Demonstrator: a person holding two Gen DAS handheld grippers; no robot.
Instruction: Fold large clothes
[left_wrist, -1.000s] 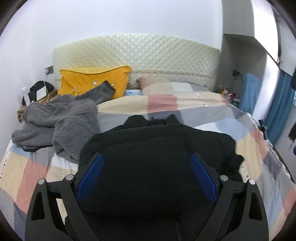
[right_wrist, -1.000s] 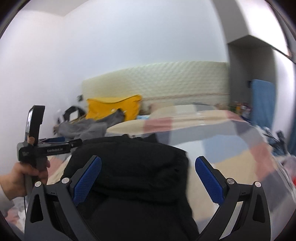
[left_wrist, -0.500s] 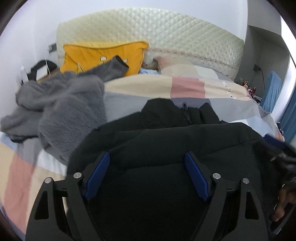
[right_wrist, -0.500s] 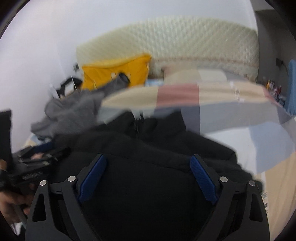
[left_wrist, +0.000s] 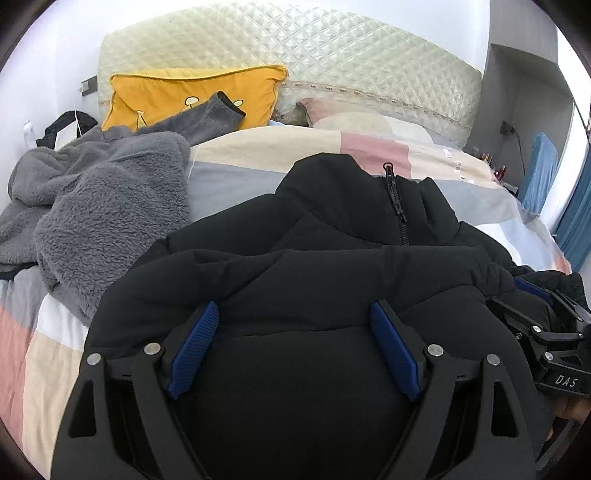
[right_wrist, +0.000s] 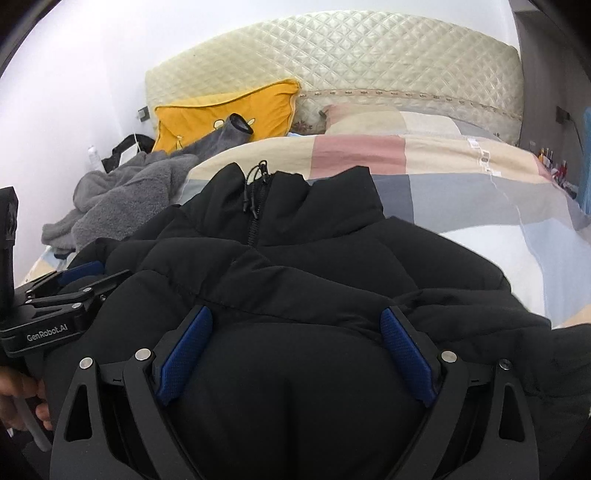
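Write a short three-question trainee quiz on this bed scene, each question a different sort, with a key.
1. True or false: the black jacket lies on the patchwork duvet with its collar toward the headboard.
2. Multiple choice: the grey fleece garment has its sleeve lying across which item? A) a blue towel B) the yellow pillow C) a laptop
3. Fill in: the jacket's zip is ____ at the collar.

Key:
1. True.
2. B.
3. Closed. The left gripper and right gripper both sit with blue pads wide apart over the jacket's near edge, having narrowed only a little; no pad is seen pinching the fabric.
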